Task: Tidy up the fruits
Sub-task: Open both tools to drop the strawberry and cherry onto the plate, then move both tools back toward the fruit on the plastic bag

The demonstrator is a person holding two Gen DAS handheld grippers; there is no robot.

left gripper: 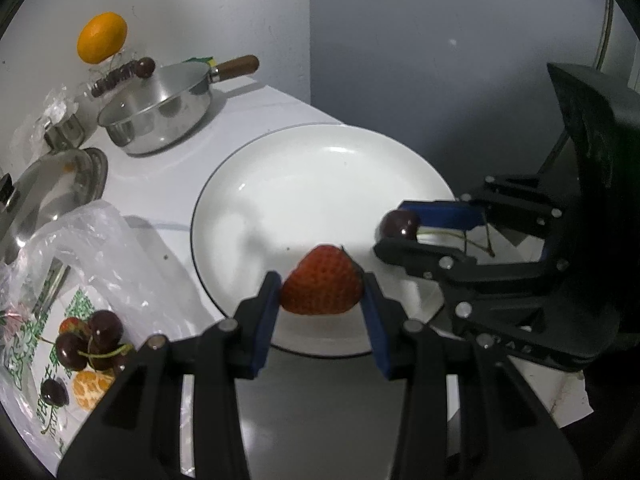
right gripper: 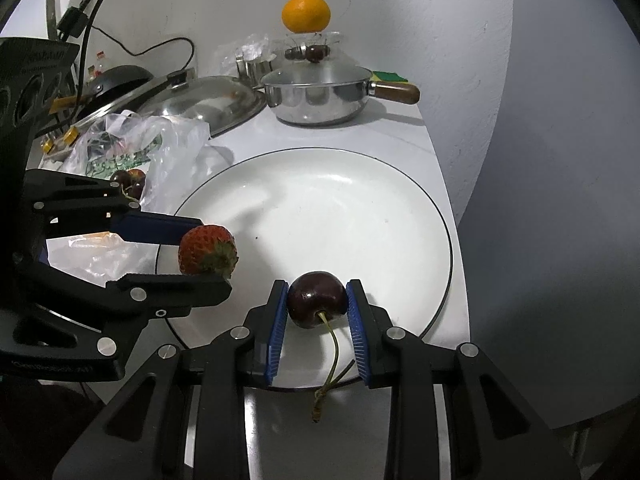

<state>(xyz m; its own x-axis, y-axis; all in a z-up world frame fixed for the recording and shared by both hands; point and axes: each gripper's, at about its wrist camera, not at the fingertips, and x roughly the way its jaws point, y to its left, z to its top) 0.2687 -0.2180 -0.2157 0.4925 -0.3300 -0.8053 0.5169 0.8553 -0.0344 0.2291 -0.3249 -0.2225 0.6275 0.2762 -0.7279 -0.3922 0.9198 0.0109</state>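
- Left wrist view: the left tongs (left gripper: 322,294) pinch a red strawberry (left gripper: 322,286) between their blue pads, above the near rim of the white plate (left gripper: 320,168).
- Right wrist view: the right tongs (right gripper: 317,300) pinch a dark cherry (right gripper: 317,299), its stem trailing back between the fingers, over the plate's near edge.
- More cherries (left gripper: 90,340) lie on a plastic bag (left gripper: 100,248) on the table (left gripper: 248,108), left of the plate.
- An orange (right gripper: 306,13) sits behind a steel pan (right gripper: 320,98).

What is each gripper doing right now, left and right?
Left gripper: closed on the red strawberry, above the white plate.
Right gripper: closed on the dark red cherry, stem trailing back.
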